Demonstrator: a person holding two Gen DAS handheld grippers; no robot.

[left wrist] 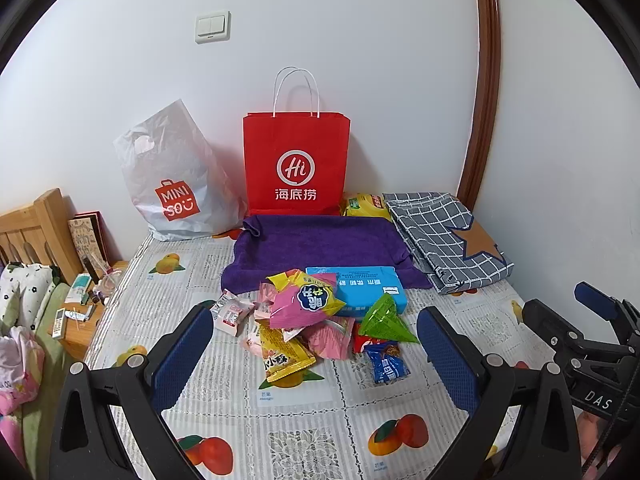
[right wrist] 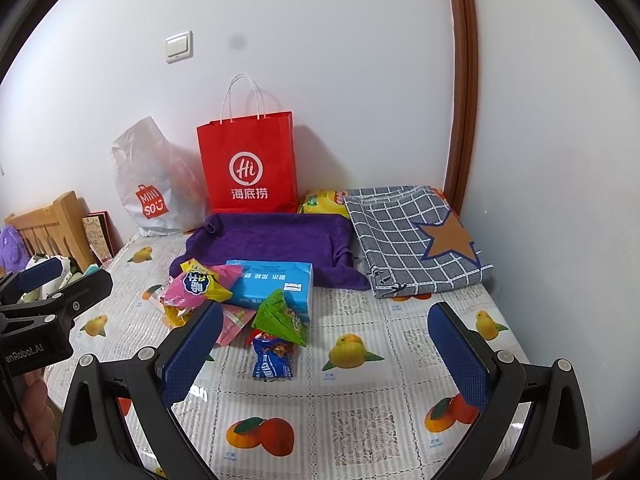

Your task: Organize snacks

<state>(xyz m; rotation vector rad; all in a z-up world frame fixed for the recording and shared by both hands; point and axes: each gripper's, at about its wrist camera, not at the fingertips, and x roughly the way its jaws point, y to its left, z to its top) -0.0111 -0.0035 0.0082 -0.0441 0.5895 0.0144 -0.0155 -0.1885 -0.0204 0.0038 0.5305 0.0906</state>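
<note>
- A table covered with a fruit-print cloth [left wrist: 296, 420] stands against a white wall, seen from two gripper cameras side by side.
- The left gripper [left wrist: 316, 320] hovers low over the table with its blue-padded fingers spread wide apart, holding nothing.
- The right gripper [right wrist: 326, 320] is likewise wide apart and empty; its left finger hides part of the snack pile.
- A heap of snack packets [left wrist: 308, 320] lies mid-table: a pink-and-yellow packet [left wrist: 306, 300] on top, a green pyramid packet [left wrist: 386, 320], and a blue candy wrapper [left wrist: 386, 364] at the near edge.
- The heap leans on a blue tissue pack [left wrist: 360, 288], which rests partly on a purple towel [left wrist: 320, 244].
- Behind the towel, a red paper bag [left wrist: 296, 164] stands upright against the wall, with a white plastic bag [left wrist: 176, 184] to its left.
- A folded grey checked cloth [left wrist: 440, 236] lies to the right, a yellow bag [left wrist: 364, 206] beside it.
- Only the left view shows a cluttered wooden shelf [left wrist: 80, 312] and bedding beside the table.
- Only the right view shows a purple plush shape [right wrist: 12, 248] by the wooden headboard [right wrist: 48, 220].
</note>
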